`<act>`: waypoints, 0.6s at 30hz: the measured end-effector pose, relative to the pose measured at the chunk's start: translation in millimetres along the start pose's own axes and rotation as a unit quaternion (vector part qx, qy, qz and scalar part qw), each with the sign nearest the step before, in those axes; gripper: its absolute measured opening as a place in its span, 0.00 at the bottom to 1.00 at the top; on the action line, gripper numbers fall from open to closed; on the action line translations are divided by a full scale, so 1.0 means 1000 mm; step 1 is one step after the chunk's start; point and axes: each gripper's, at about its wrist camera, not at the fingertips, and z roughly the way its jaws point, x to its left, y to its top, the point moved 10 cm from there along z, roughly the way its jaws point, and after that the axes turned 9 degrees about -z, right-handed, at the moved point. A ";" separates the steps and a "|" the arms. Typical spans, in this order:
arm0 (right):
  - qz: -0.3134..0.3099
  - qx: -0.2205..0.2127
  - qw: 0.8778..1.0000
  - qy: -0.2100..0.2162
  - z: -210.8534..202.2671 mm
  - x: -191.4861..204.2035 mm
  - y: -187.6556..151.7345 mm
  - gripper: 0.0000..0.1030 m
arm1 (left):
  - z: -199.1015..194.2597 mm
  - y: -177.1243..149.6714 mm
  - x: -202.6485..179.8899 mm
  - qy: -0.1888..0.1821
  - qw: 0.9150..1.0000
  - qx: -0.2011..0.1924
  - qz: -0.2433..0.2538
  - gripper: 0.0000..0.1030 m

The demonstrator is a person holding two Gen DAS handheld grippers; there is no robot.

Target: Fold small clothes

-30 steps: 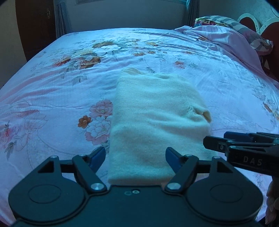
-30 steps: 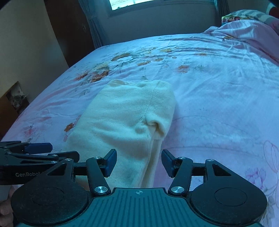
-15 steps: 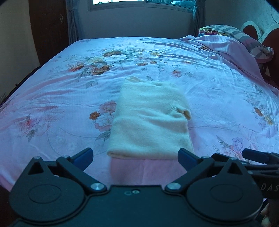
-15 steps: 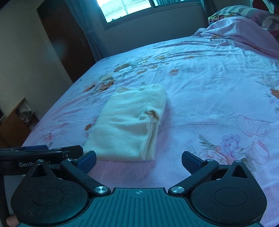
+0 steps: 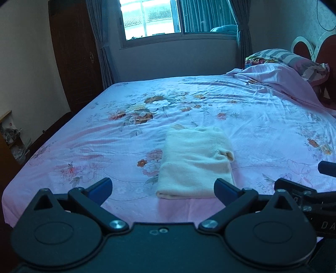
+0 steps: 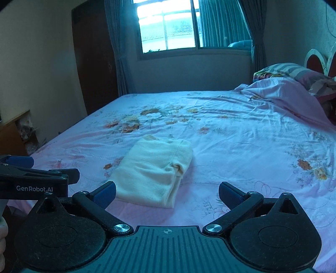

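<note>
While jaws gape — garment [image 5: 196, 161] beyond

A bed with a pink floral sheet [image 5: 262, 126] fills the middle of both views; printed flower clusters [image 5: 136, 114] lie on it toward eleven o'clock. A rumpled pink blanket [image 5: 279, 79] is heaped at two o'clock, with a striped pillow [image 5: 294, 59] behind it against a red and white headboard [image 5: 304, 45]. At twelve o'clock a bright window [image 5: 151, 19] sits in the far wall, flanked by grey curtains [image 5: 100, 42]. A dark wooden wardrobe [image 5: 73, 52] stands at ten o'clock. A low wooden shelf [image 6: 14, 132] shows at nine o'clock.
</note>
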 end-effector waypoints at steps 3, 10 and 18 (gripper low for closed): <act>0.004 -0.013 1.000 -0.002 -0.006 -0.005 0.002 1.00 | -0.001 -0.004 -0.006 -0.008 1.000 0.005 -0.006 0.98; 0.011 -0.010 1.000 -0.003 -0.009 -0.016 0.002 1.00 | -0.004 -0.011 -0.016 -0.017 1.000 0.014 -0.017 0.98; 0.004 -0.024 1.000 -0.010 -0.020 -0.019 0.006 1.00 | -0.004 -0.014 -0.022 -0.033 0.999 0.028 -0.029 0.98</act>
